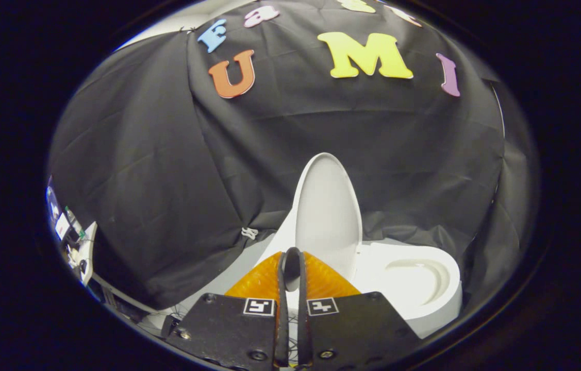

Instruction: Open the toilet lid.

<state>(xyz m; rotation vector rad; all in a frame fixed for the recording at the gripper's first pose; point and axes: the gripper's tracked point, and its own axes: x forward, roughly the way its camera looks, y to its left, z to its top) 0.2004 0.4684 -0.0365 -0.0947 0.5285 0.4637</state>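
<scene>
Going left to right: off to the left, past the edge of the black cloth [166, 206], there's a bit of clutter [71, 239], wires and small gear, too small to make out. Then the gripper [293, 257], whose fingers sit nearly together with just a thin slit between them, and nothing is pinched in there as far as I can tell.

Just ahead of the fingertips, a touch to the right, is the lid [327, 216]. It's already standing upright, long axis pointing up, its inner face turned toward the bowl. Can't tell if the fingertips are touching its lower edge or just sitting in front of it.

Right of the lid is the bowl [414, 281], wide open, rim fully exposed.

So my read is the job looks basically done. The lid is straight in front of the gripper, so any backing off should go straight back, not sideways, or it could knock the lid down toward the bowl.
</scene>
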